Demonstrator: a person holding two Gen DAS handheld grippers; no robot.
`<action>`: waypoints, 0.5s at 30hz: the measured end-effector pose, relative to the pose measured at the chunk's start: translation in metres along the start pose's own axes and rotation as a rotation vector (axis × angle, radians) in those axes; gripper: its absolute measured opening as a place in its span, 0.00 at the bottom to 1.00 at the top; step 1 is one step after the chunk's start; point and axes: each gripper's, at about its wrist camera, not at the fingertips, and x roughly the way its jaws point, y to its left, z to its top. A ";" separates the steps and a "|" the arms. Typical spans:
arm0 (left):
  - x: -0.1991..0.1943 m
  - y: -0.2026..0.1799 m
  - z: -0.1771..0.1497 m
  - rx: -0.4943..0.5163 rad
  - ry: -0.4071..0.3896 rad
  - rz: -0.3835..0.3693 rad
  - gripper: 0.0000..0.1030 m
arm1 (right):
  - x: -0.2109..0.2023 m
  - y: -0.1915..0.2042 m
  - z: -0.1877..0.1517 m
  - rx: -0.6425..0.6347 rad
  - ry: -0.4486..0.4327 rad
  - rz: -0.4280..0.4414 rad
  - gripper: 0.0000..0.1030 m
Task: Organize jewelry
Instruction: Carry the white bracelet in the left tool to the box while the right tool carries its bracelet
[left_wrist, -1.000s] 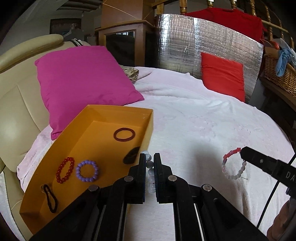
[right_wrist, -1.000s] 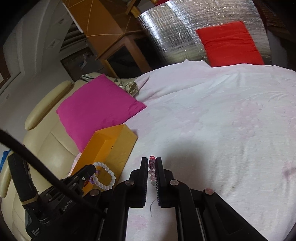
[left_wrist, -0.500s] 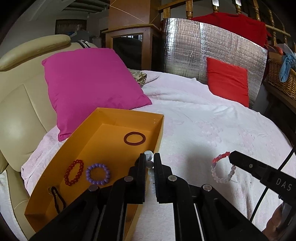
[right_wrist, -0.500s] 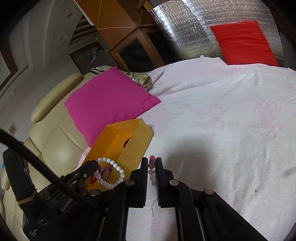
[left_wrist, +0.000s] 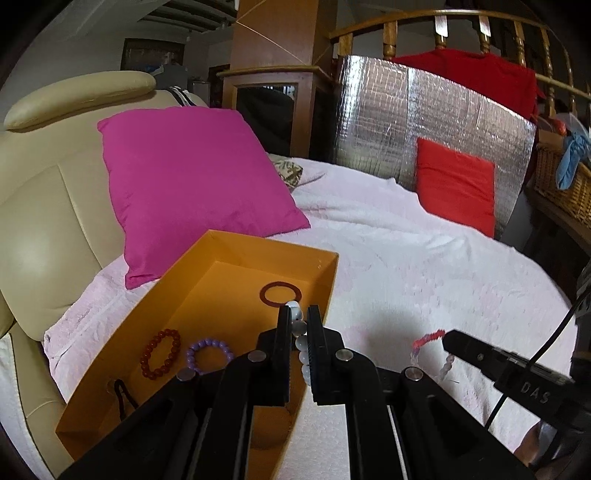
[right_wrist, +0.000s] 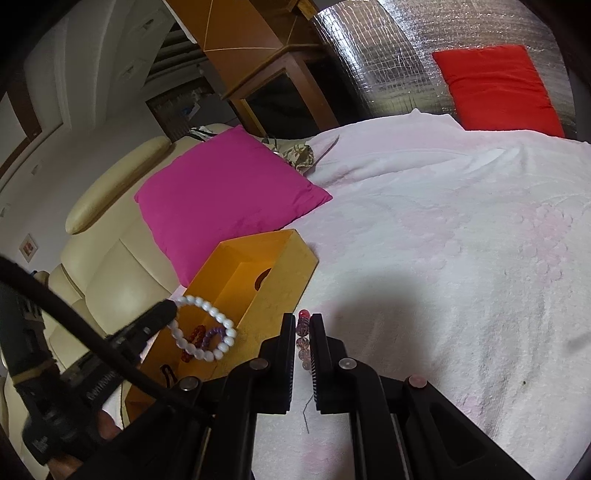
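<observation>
An orange box (left_wrist: 236, 243) (right_wrist: 291, 273) lies on the pink-white blanket. In it are a dark red ring (left_wrist: 280, 294), a red bead bracelet (left_wrist: 161, 353), a purple bead bracelet (left_wrist: 209, 353) and a black hair tie (left_wrist: 122, 397). My left gripper (left_wrist: 298, 314) is shut on a white bead bracelet (left_wrist: 300, 343) (right_wrist: 207, 328), held over the box's near right wall. My right gripper (right_wrist: 303, 321) (left_wrist: 448, 338) is shut on a pink and red bead bracelet (right_wrist: 303, 343) (left_wrist: 428, 341), held above the blanket just right of the box.
A magenta pillow (left_wrist: 192, 188) leans on a cream sofa (left_wrist: 48, 206) behind the box. A red cushion (left_wrist: 456, 184) rests against a silver foil panel (left_wrist: 424, 125) at the back. A wicker basket (left_wrist: 561, 184) stands far right. The blanket (left_wrist: 424, 266) spreads right of the box.
Both grippers have moved left toward the box while still holding their bracelets. The left gripper's white bracelet now hangs over the box's right wall.
</observation>
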 end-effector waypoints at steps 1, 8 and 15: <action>-0.002 0.003 0.001 -0.005 -0.007 0.000 0.08 | -0.001 0.000 0.000 0.000 0.001 0.001 0.08; -0.008 0.031 0.001 -0.039 -0.017 0.026 0.08 | 0.001 0.014 -0.003 -0.027 -0.017 0.005 0.08; -0.013 0.057 0.002 -0.067 -0.017 0.075 0.08 | 0.011 0.032 -0.001 -0.029 -0.030 0.037 0.08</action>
